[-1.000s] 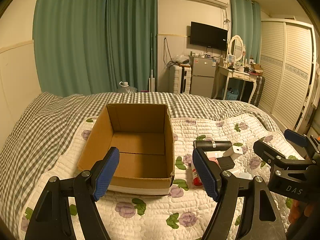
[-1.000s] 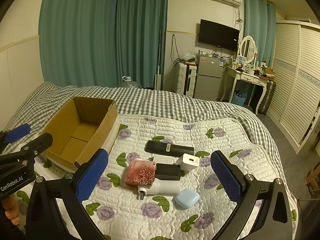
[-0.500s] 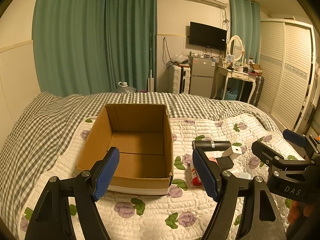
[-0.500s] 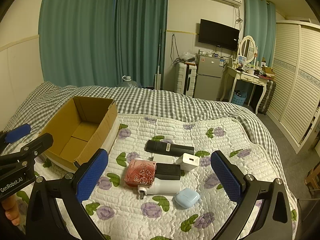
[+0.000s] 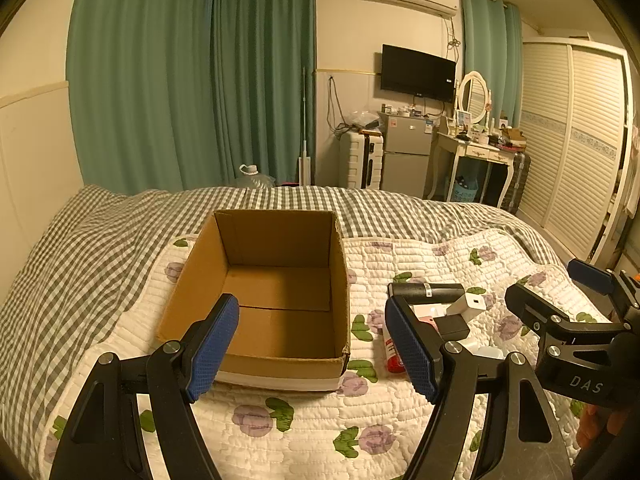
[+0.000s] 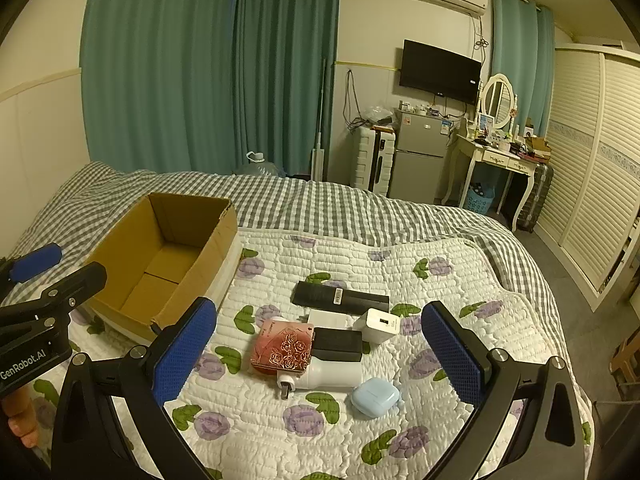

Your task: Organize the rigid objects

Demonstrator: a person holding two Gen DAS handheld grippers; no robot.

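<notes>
An open, empty cardboard box stands on the quilted bed. To its right lies a cluster: a long black box, a white charger cube, a small black box, a red rose-patterned case, a white bottle-like item and a pale blue earbud case. My left gripper is open and empty, just before the box. My right gripper is open and empty, hovering before the cluster.
The bed has a floral quilt over a checked blanket. Beyond the bed are green curtains, a suitcase, a small fridge, a dressing table and a wardrobe. The right gripper shows in the left wrist view.
</notes>
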